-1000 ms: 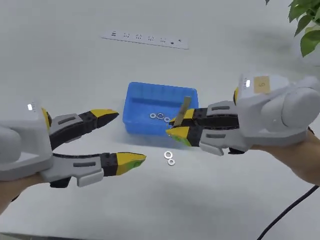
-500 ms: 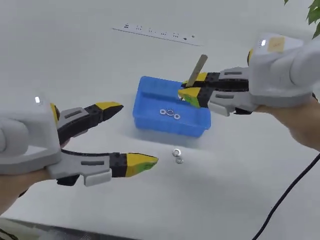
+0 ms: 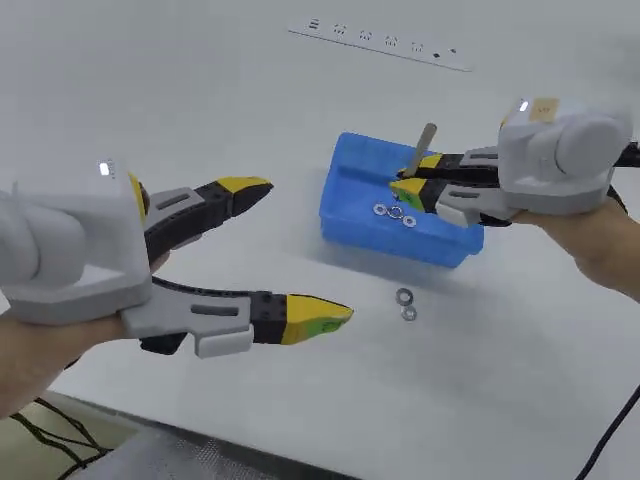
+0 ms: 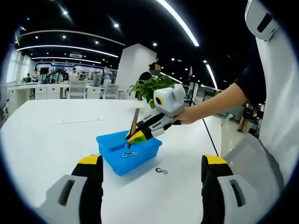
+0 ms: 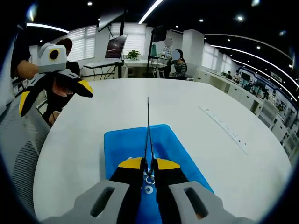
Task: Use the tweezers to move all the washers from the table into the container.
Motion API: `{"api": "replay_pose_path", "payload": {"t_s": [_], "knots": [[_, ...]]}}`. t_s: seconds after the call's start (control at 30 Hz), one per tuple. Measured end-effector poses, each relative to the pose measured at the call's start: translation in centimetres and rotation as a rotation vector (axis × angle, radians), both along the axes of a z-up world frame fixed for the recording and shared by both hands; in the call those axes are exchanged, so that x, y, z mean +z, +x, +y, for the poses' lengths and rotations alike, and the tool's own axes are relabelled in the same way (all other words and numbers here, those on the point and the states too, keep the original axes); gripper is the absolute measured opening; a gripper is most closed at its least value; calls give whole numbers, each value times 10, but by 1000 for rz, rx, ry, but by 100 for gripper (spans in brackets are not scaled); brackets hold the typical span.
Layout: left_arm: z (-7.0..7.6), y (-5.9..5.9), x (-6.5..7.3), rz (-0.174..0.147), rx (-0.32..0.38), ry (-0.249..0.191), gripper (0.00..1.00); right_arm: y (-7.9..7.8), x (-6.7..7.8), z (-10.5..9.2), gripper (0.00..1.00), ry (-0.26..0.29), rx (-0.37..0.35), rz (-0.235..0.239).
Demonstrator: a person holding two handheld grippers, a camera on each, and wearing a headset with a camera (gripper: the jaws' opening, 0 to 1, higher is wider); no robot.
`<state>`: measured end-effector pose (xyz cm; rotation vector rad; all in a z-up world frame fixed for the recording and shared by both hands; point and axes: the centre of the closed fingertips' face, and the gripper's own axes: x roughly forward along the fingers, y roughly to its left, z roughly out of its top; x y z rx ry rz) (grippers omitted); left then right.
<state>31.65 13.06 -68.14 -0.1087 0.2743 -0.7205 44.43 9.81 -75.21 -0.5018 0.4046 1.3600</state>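
A blue container sits mid-table with three washers lying in it. Two more washers rest on the table just in front of it. My right gripper hovers over the container's right part, shut on the tweezers, which stick up at a tilt. In the right gripper view the tweezers run straight ahead over the container. My left gripper is open with nothing in it, to the left of and nearer than the container. From the left gripper view, the table washers lie right of the container.
A white power strip lies at the table's far side. The table's near edge runs below my left gripper. A black cable crosses the lower right corner. A potted plant stands beyond the table.
My right gripper, with the tweezers, has moved from the container's front rim to over its inside. The tweezers now stand more upright. The left gripper stays open.
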Motion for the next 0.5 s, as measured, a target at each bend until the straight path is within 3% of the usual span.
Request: {"api": "replay_pose_path", "payload": {"t_s": [0.23,0.5], "knots": [[10,1,-3,10,38,-2,91,-4,-9,-1,10,-6,6,20],[8,-4,-6,24,44,-12,90,-5,-9,-4,10,-14,5,21]]}}
